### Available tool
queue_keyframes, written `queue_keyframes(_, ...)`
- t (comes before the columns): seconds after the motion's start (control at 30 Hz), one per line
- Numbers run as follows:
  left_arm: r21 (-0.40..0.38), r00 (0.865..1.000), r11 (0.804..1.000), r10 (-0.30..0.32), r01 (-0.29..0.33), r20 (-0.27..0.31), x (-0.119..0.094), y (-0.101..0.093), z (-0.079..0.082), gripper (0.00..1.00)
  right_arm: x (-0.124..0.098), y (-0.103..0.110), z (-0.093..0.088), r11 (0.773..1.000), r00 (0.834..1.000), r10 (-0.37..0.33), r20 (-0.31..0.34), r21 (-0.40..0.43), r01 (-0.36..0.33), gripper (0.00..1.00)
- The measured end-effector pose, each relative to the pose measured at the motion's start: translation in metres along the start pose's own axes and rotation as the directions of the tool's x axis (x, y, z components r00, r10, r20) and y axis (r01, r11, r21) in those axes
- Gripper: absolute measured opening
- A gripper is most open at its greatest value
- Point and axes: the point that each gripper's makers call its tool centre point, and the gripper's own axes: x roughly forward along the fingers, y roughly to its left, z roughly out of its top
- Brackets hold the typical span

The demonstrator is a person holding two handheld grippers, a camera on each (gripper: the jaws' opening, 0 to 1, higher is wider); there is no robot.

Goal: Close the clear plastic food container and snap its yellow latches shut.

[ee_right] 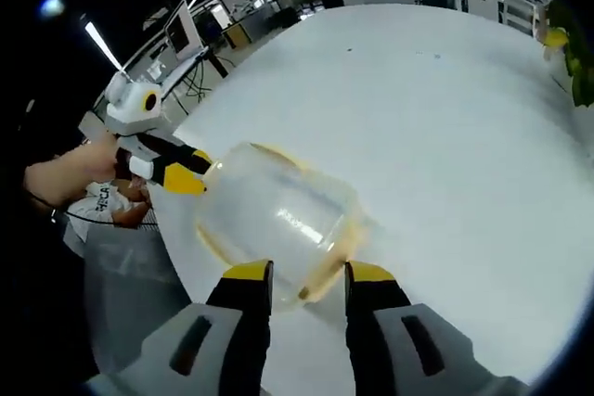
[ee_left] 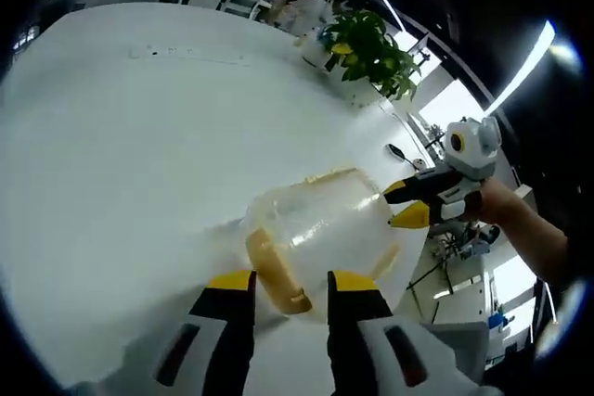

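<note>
The clear plastic container (ee_left: 320, 224) lies on the white table (ee_left: 130, 146), near the table's edge. A yellow latch (ee_left: 275, 274) on its near side sits between the jaws of my left gripper (ee_left: 291, 280), which stand apart. My right gripper (ee_left: 408, 203) comes in from the right, its yellow tips at the container's far rim. In the right gripper view the container (ee_right: 278, 215) lies just ahead of my right gripper (ee_right: 310, 272), whose jaws are apart at its yellow-edged rim. My left gripper (ee_right: 188, 172) touches the container's opposite side.
A potted green plant (ee_left: 371, 48) stands at the table's far side. A person's hand (ee_right: 70, 173) holds the left gripper beyond the table edge. Desks and office equipment lie behind the table (ee_right: 445, 90).
</note>
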Motion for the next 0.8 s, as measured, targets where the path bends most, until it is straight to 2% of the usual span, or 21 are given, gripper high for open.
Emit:
queue_keyframes(0.13, 0.005, 1.000, 1.000, 0.004, -0.004, 0.006, 0.001, 0.000, 0.001, 0.22, -0.001, 0.000, 0.000, 1.000, 1.000, 0.003, 0.001, -0.006, -0.003, 0.24)
queue_keyframes(0.33, 0.003, 1.000, 1.000, 0.015, -0.015, 0.013, 0.001, -0.002, 0.000, 0.21, 0.000, -0.001, 0.000, 1.000, 0.999, -0.009, -0.032, -0.028, 0.008, 0.23)
queue_keyframes(0.5, 0.011, 0.999, 0.999, 0.032, -0.032, 0.019, 0.002, -0.003, 0.000, 0.19, 0.002, 0.001, -0.001, 0.999, 0.998, 0.011, -0.054, -0.045, -0.013, 0.22)
queue_keyframes(0.53, 0.008, 0.999, 0.999, 0.033, -0.033, 0.015, 0.003, -0.002, 0.001, 0.19, 0.002, 0.006, -0.003, 0.997, 0.996, 0.050, -0.068, -0.050, -0.053, 0.21)
queue_keyframes(0.57, 0.005, 1.000, 1.000, 0.029, -0.029, 0.009, 0.003, -0.002, 0.001, 0.18, 0.001, 0.004, 0.000, 0.998, 0.998, 0.026, -0.060, -0.049, -0.029, 0.21)
queue_keyframes(0.6, 0.026, 1.000, 1.000, -0.012, 0.012, -0.008, 0.002, -0.008, -0.002, 0.16, 0.000, 0.005, 0.000, 0.998, 0.998, 0.026, -0.063, -0.060, -0.030, 0.20)
queue_keyframes(0.63, 0.031, 0.999, 0.999, 0.039, -0.039, 0.023, 0.004, -0.003, 0.007, 0.15, 0.001, 0.008, 0.000, 0.996, 0.998, 0.032, -0.062, -0.075, -0.036, 0.20)
queue_keyframes(0.67, 0.014, 1.000, 0.999, 0.030, -0.030, -0.001, 0.006, -0.008, 0.006, 0.15, 0.001, 0.007, -0.001, 0.997, 0.997, 0.032, -0.069, -0.067, -0.037, 0.20)
queue_keyframes(0.8, 0.005, 0.999, 0.999, 0.032, -0.032, 0.010, 0.004, -0.006, 0.003, 0.16, 0.001, 0.010, -0.001, 0.998, 0.993, 0.018, -0.115, -0.060, -0.025, 0.20)
